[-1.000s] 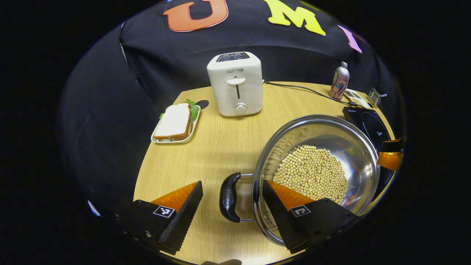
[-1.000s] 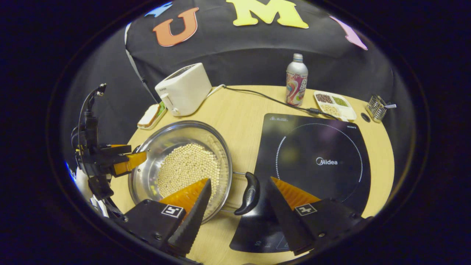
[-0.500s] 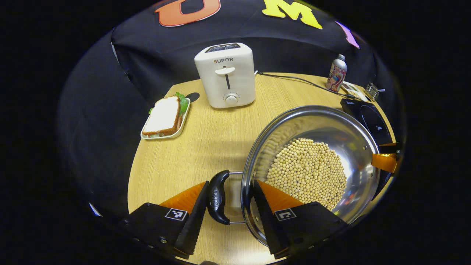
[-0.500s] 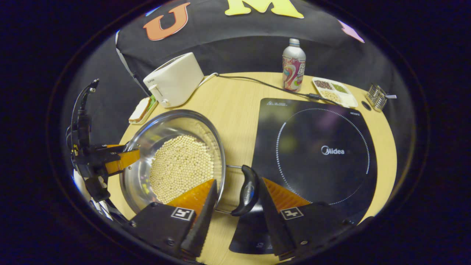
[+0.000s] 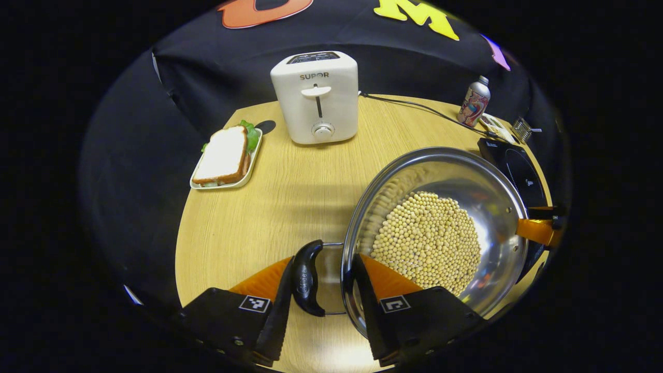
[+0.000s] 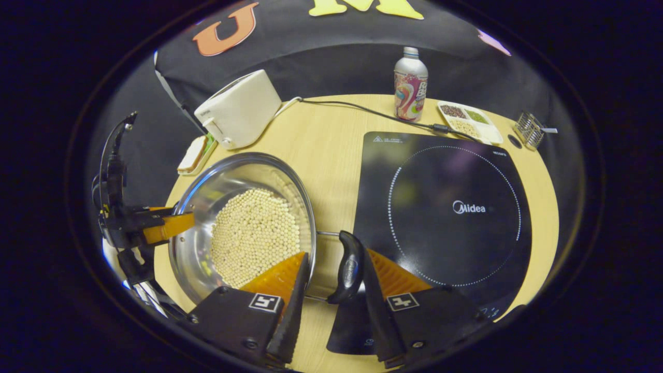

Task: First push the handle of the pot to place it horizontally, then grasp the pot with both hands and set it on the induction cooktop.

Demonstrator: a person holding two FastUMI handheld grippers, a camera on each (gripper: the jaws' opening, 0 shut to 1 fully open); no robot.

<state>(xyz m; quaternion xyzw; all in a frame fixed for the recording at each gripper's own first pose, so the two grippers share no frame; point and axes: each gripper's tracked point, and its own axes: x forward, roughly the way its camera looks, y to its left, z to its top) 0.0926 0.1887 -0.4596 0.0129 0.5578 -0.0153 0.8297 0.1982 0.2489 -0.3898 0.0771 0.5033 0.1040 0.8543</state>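
Two grips are pending, neither confirmed. The pot (image 6: 233, 176) sits on the table (image 5: 290, 191) just left of the induction cooktop (image 6: 445, 207), not yet on it, and carries a thick layer of soybeans (image 5: 424, 238).

My left gripper (image 5: 322, 259) brackets the pot handle farther from the cooktop (image 5: 307, 277). The outer finger lies against the handle, the inner one reaches over the rim above the beans, and a gap is left between. My right gripper (image 6: 335, 254) brackets the handle nearer the cooktop (image 6: 349, 267) the same way: one finger on the handle, the other over the rim. Both are narrowed but not clamped.

Risks as I judge them:
- The handles look like swing loops on wire. If I lift before both fingers bite, a handle may pivot and the pot may tip.
- Uneven lift between my hands would slide the beans to one side and spill them toward the cooktop.
- An inner finger may catch the rim instead of the handle and slip off the steel.
- A low carry could knock the pot base against the cooktop's edge.
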